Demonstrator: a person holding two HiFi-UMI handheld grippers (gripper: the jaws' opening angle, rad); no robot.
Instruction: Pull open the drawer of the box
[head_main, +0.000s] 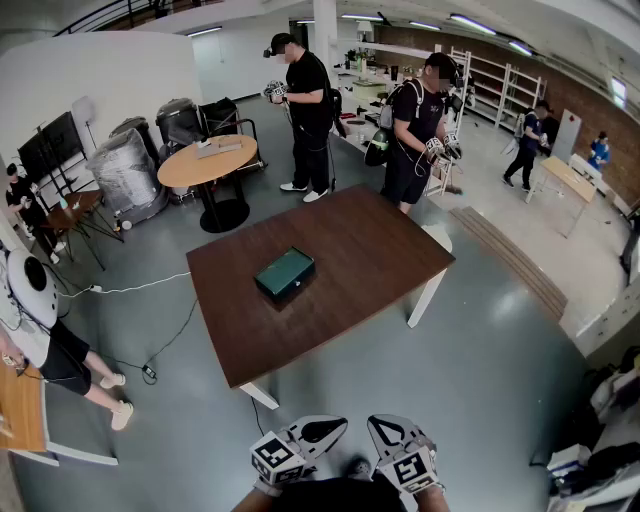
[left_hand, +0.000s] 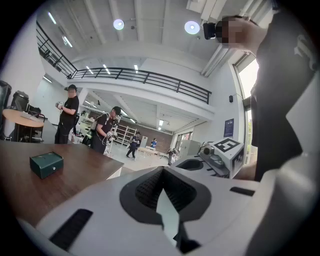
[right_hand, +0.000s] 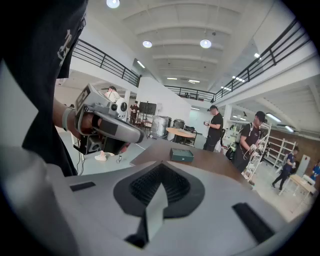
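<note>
The table (head_main: 370, 250), whole only in head view, bears the box (head_main: 285, 275); left claw (head_main: 335, 428) and right claw (head_main: 379, 428) are closed.

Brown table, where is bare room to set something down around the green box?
The brown table is bare except the green box near its middle. Widest free patch: between box and right corner; another between box and near edge. Nowhere crowded.

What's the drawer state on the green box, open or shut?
Shut, by the look of it: the green box is one compact block on the table, nothing slid out in any view. Small in frame, though.
</note>
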